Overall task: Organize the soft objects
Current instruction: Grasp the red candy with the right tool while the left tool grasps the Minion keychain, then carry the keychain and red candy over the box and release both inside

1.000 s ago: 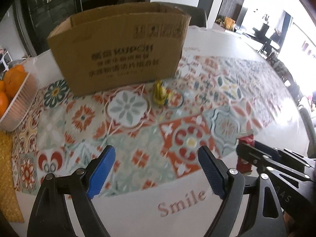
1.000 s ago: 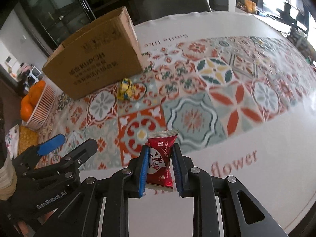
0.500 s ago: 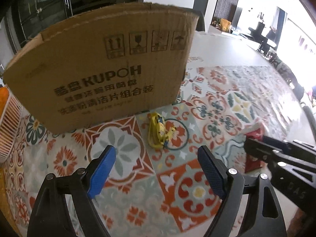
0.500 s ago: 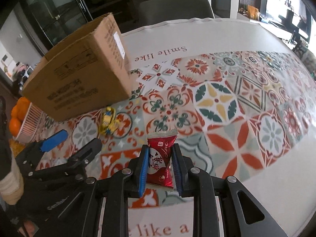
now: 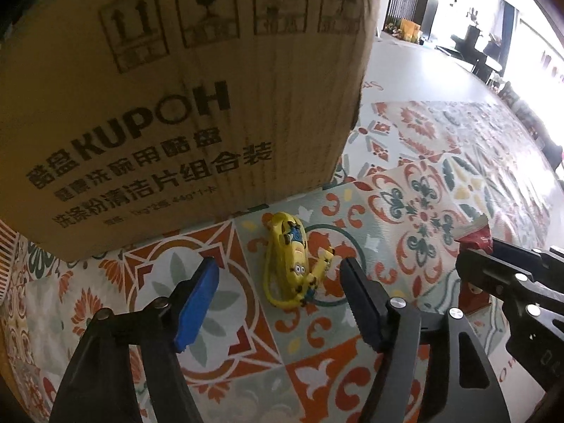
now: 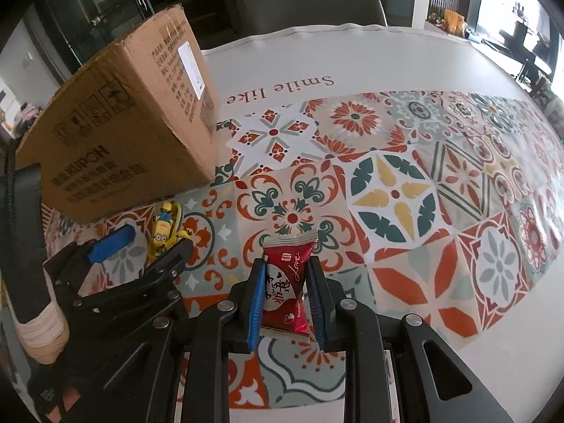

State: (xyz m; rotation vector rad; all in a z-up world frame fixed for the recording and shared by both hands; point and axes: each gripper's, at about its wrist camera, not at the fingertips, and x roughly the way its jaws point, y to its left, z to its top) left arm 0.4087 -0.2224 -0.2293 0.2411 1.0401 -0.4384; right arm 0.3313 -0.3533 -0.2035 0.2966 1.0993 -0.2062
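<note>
A small yellow minion toy [image 5: 294, 262] lies on the patterned tablecloth just in front of a brown cardboard box [image 5: 169, 105]. My left gripper [image 5: 278, 287] is open, its blue pads on either side of the toy, not touching it. The toy [image 6: 164, 231] and the box [image 6: 120, 141] also show in the right wrist view. My right gripper [image 6: 286, 283] is shut on a red snack packet [image 6: 286, 282], held above the table to the right of the left gripper [image 6: 141, 243]. The packet's edge [image 5: 476, 236] shows in the left wrist view.
The tiled tablecloth [image 6: 405, 190] covers a white round table. A white ribbed basket edge [image 5: 7, 257] sits at far left. A dark chair [image 6: 313, 7] stands behind the table. The box stands close behind the toy.
My left gripper has moved forward toward the box, so the minion toy now lies between its open fingers. My right gripper moved forward too, still holding the red packet.
</note>
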